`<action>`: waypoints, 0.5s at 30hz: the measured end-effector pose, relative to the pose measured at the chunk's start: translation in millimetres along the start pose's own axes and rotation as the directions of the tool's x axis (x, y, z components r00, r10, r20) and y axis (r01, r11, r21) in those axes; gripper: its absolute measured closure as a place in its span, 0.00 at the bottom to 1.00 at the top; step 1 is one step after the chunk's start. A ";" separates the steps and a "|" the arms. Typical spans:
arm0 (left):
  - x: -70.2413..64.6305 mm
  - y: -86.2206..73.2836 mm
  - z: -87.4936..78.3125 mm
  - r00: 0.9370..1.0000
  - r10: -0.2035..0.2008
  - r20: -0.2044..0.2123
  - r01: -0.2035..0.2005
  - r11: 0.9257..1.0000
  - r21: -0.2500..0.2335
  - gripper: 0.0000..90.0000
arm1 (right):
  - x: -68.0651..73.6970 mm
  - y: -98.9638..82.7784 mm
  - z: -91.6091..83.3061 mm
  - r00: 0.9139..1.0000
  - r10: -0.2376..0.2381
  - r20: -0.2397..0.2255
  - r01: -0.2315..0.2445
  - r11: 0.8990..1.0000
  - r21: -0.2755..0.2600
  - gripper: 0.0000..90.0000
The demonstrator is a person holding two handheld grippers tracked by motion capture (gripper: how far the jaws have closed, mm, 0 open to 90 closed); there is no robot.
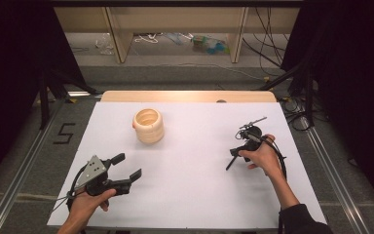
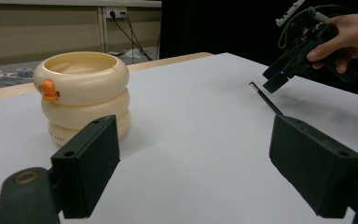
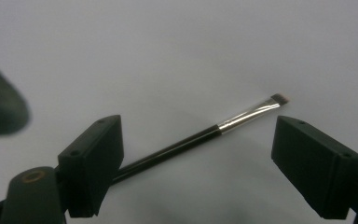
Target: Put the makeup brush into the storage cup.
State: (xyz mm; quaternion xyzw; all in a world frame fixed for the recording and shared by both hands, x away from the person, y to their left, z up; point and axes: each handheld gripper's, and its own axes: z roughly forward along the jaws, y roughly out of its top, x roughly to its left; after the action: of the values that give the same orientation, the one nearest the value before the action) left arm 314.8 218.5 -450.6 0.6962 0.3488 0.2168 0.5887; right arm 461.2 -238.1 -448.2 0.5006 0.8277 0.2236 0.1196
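Thin makeup brush [image 3: 200,136] lying flat on the white table [image 1: 190,165], toward its right edge, well apart from the cream stacked-ring holder [image 1: 148,125] near the far left. Right gripper [image 1: 238,152] poised directly over the brush, jaws spread wide on either side of the black handle, touching nothing; metal ferrule and small angled bristle tip between the jaws in the right gripper view. Likely trouble: a slim round handle rolling or skidding out as the jaws close, or pads [image 3: 93,163] jamming against the tabletop and pinching air if brought down at a tilt. Also possible: gripping too near one end, leaving the brush to droop. Left gripper [image 1: 126,170] near the front left corner, jaws wide apart, holding nothing, aimed toward the holder.
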 end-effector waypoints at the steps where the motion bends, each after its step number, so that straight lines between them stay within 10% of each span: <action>1: 0.2 0.5 0.4 1.000 -0.001 0.000 0.001 1.000 -0.004 0.18 | 0.9 0.9 0.4 1.000 -0.002 0.001 0.002 1.000 0.004 0.20; 15: 1.0 0.9 0.0 1.000 0.003 -0.002 -0.003 1.000 -0.005 0.18 | 2.6 6.1 11.3 1.000 0.012 -0.006 -0.011 0.996 0.086 0.24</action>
State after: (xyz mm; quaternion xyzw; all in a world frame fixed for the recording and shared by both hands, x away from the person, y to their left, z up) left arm 315.7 219.2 -449.9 0.6950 0.3477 0.2195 0.5898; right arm 469.4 -230.6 -455.0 0.5094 0.8340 0.1902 0.0939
